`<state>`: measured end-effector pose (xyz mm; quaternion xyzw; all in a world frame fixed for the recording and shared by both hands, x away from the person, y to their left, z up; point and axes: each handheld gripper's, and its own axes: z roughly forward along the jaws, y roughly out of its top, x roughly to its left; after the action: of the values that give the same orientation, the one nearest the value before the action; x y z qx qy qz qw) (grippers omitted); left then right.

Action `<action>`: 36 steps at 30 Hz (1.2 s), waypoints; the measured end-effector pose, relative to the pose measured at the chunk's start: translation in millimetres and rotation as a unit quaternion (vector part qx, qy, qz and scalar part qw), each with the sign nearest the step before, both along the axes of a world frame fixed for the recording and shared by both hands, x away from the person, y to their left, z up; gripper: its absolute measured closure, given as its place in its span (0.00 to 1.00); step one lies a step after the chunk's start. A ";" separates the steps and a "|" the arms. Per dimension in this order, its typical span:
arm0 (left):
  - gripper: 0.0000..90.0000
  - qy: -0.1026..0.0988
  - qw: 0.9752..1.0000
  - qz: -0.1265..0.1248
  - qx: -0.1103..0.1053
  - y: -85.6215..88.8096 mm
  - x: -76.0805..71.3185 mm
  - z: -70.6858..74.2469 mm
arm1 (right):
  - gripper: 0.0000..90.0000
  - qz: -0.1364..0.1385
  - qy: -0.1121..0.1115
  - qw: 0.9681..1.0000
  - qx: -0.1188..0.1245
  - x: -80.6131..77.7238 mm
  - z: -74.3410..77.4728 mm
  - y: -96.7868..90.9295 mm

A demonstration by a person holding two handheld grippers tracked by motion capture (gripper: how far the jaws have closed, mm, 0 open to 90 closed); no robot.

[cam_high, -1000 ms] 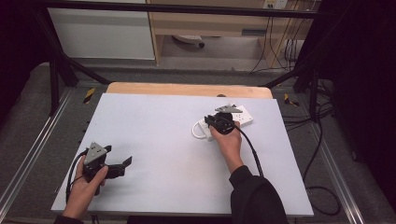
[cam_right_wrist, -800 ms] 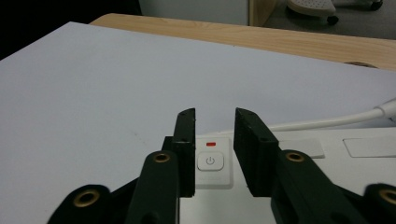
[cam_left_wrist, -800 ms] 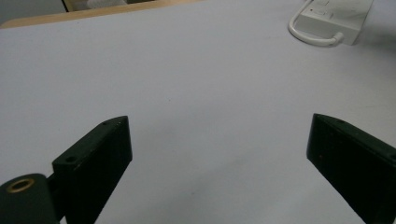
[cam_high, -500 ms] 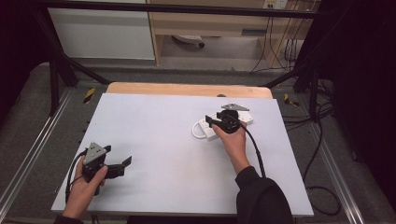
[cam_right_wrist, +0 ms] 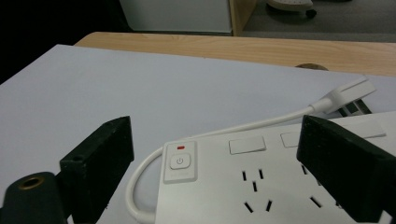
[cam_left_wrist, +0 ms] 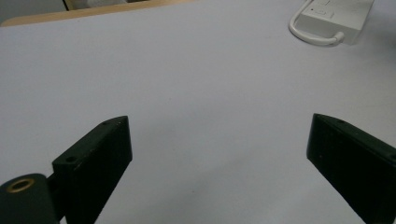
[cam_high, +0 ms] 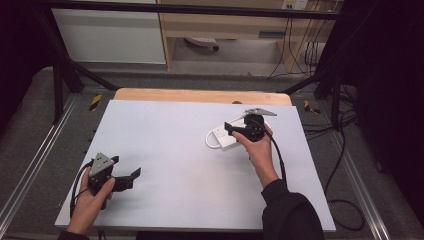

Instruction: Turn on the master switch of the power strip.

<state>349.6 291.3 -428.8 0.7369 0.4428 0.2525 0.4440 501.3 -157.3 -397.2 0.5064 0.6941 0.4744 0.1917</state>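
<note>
- Power strip (cam_high: 231,134): white, lying flat on the white table (cam_high: 170,150) at about 2 o'clock from the table's centre, near the far right corner. Its cord loops round the left end, and the plug (cam_right_wrist: 348,93) rests on the table beyond the strip.
- Long axis: in the high view it runs roughly from 8 o'clock to 2 o'clock. The switch (cam_right_wrist: 180,161), with a small red mark above it, sits at the 8 o'clock end; the sockets follow toward 2 o'clock.
- Right gripper (cam_high: 231,128): jaws released and standing wide, having just been opening. Nothing is clamped. In the right gripper view the 2 jaws frame the switch end of the strip from above, pads clear of the casing.
- Left gripper (cam_high: 134,173): jaws also released, wide apart, with bare table between them. It is held at about 8 o'clock from the table's centre, well apart from the strip.
- Bearing: from the left gripper the strip lies at about 1 o'clock, far across the table. From the right gripper it lies directly beneath and ahead.
- Judgement: the right hand (cam_high: 257,150) is much the nearer and is the 1 placed to act on the strip. Any fresh grip would best close across the short width, at a right angle to the long axis.
</note>
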 end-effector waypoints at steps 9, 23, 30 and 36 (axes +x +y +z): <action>0.07 0.001 1.000 0.000 -0.001 0.4 0.0 -0.1 | 0.10 -0.017 -0.030 0.999 -0.022 -9.4 14.7 -5.1; 0.07 0.001 1.000 0.000 -0.009 0.8 -0.2 0.6 | 0.08 0.018 -0.053 0.998 -0.006 -33.9 30.9 -28.2; 0.07 0.004 1.000 -0.009 -0.014 -3.9 -4.2 1.8 | 0.08 0.021 -0.071 0.997 -0.007 -52.1 38.6 -44.0; 0.07 0.008 1.000 -0.007 -0.021 -2.4 -3.6 1.5 | 0.08 0.026 -0.082 0.996 -0.007 -67.2 42.4 -59.2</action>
<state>346.0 288.8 -427.3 0.7322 0.4466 0.2341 0.4578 434.1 -216.5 -354.8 0.4463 0.6920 0.5143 0.2396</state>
